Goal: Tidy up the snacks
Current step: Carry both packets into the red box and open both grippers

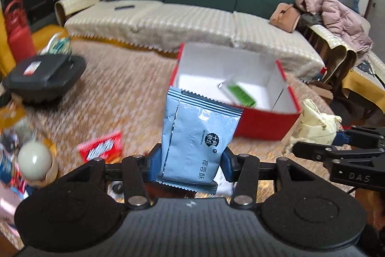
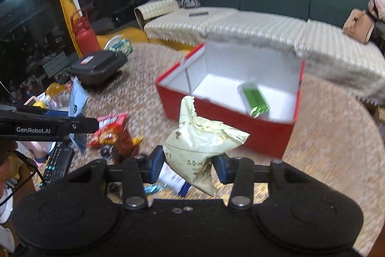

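My left gripper [image 1: 191, 166] is shut on a grey-blue snack packet [image 1: 199, 136] and holds it above the table, just short of the red box [image 1: 267, 124]. The box is open, white inside, and holds a green packet [image 1: 240, 93]. My right gripper [image 2: 186, 166] is shut on a crumpled pale yellow snack bag [image 2: 199, 146], also in front of the red box [image 2: 216, 112], with the green packet [image 2: 255, 98] inside. The right gripper with the yellow bag [image 1: 315, 122] shows at the right of the left wrist view. The left gripper with the grey-blue packet [image 2: 78, 98] shows at the left of the right wrist view.
A red snack packet [image 1: 102, 146] lies on the woven table mat [image 1: 120, 88], also in the right wrist view [image 2: 110, 129]. A black lidded container [image 1: 45, 76] stands at the left. More snacks and a pale ball [image 1: 35, 159] crowd the left edge. A sofa [image 1: 192, 16] runs behind.
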### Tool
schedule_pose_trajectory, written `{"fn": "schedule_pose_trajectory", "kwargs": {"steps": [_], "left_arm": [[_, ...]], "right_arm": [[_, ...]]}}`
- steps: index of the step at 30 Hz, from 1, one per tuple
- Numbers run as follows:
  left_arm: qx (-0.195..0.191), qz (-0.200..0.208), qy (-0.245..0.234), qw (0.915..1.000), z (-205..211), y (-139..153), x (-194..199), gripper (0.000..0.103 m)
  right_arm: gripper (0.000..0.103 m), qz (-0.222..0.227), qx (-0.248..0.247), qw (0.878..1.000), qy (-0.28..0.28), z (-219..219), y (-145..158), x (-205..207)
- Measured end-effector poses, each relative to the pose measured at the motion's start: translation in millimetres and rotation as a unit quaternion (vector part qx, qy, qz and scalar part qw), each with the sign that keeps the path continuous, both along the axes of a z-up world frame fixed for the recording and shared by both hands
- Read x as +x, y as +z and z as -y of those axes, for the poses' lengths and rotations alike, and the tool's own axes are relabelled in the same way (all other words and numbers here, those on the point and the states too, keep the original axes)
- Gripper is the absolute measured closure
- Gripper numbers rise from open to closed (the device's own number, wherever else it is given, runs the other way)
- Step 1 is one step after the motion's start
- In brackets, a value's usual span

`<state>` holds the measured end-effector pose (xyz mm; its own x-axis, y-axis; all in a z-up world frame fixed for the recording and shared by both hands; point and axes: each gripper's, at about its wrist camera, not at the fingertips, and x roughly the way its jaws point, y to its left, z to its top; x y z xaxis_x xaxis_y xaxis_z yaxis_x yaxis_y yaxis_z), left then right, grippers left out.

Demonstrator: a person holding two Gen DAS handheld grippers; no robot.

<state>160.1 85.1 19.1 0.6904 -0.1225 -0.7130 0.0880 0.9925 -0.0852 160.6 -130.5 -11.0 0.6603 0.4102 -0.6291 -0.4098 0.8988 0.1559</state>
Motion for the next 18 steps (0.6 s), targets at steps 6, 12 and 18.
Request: {"fn": "schedule_pose_trajectory", "kwargs": {"steps": [6,12,18], "left_arm": [[0.009,0.016,-0.015,0.9997,34,21,35,0.055],[0.012,0.011,-0.017,0.9997,59,23,78,0.055],[0.029,-0.012,-0.010,0.9995,74,3,124,0.055]], "right_arm": [[0.060,0.031,-0.009,0.999,-0.014,22,21,28],[0.060,0.030,-0.016,0.999,-0.029,36,23,65],[0.060,0.016,-0.039,0.999,-0.029,39,8,102]]}}
